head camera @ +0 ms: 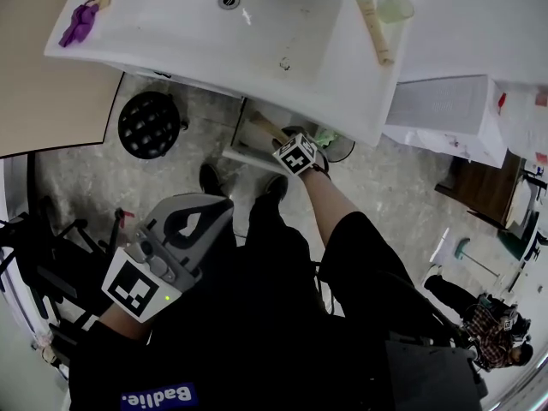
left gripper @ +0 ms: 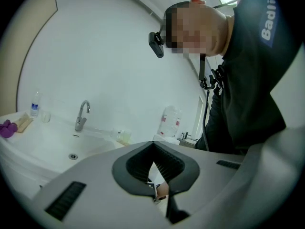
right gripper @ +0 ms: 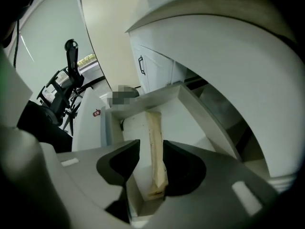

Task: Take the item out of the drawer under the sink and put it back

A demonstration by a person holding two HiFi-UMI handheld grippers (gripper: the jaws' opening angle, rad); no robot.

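Note:
A long beige wooden block (right gripper: 153,123) lies lengthwise in the open white drawer (right gripper: 188,123) under the sink (head camera: 214,24). My right gripper (right gripper: 151,146) straddles the block's near end, jaws open, with a gap on the left side and the right pad close against the block. From the head view, the right gripper (head camera: 278,137) reaches down into the drawer (head camera: 242,151), where the block (head camera: 266,126) shows as a tan strip. My left gripper (head camera: 216,212) hangs back by my left leg, shut and empty. In its own view the left gripper (left gripper: 155,194) points up at the sink (left gripper: 47,147).
A black round stool (head camera: 150,124) stands left of the drawer. On the sink rim lie a purple thing (head camera: 79,22), a beige tube (head camera: 375,31) and a cup (head camera: 394,7). A white cabinet (head camera: 445,110) is to the right, a black wheeled frame (head camera: 43,247) to the left.

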